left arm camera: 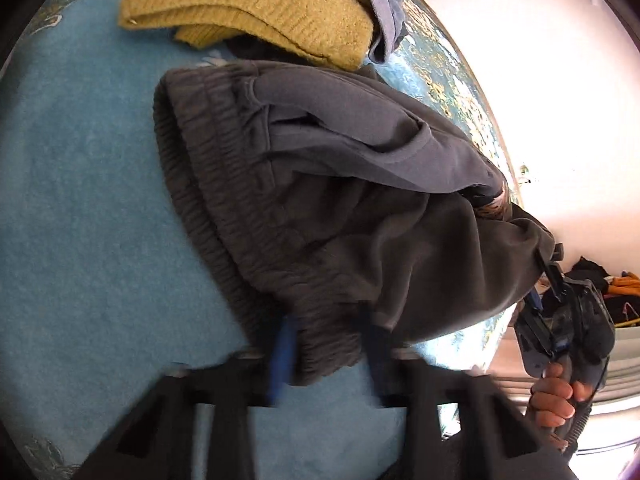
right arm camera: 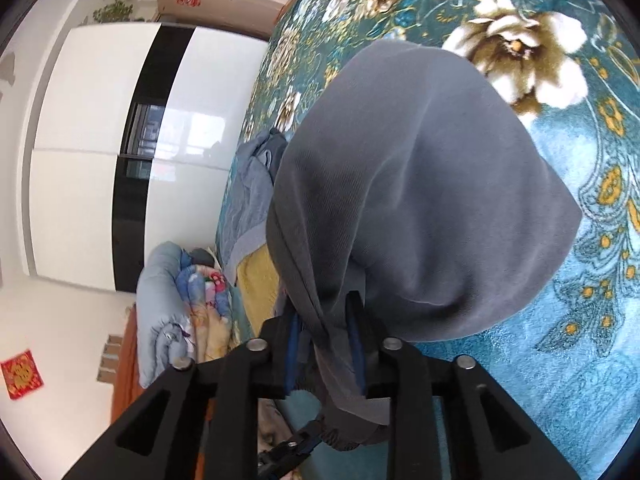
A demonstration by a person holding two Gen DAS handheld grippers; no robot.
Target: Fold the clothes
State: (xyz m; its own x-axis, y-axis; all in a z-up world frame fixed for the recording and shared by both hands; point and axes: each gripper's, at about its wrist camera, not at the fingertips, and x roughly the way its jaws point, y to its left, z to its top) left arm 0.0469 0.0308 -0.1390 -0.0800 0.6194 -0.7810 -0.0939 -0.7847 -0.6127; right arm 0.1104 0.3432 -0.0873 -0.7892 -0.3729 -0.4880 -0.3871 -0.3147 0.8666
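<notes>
- two grippers hold one garment: the grey sweatpants (left arm camera: pixel 320 184) hang between them over the blue floral blanket (left arm camera: pixel 80 220), with part of the cloth still resting on the blanket.
- the left gripper (left arm camera: pixel 328 344) is clamped on the elastic waistband (left arm camera: pixel 224 208), which bunches between its blue-padded fingers and runs away from it across the blanket toward the far pile.
- the right gripper (right arm camera: pixel 326 344) is pinched on a gathered fold of the same sweatpants (right arm camera: pixel 420 200); from its own camera the cloth balloons forward, draping just ahead of the fingers.
- in the left view the right gripper (left arm camera: pixel 560 280) sits off to the right at the garment's far edge, the person's hand (left arm camera: pixel 554 396) wrapped round its handle, so the cloth's long axis runs roughly between the two claws.
- a judgement: the fold turns on carrying one held edge across to the other, keeping the span taut.
- a yellow knit sweater (left arm camera: pixel 256 8) and a bluish garment (left arm camera: pixel 384 4) lie beyond the waistband, near but apart.
</notes>
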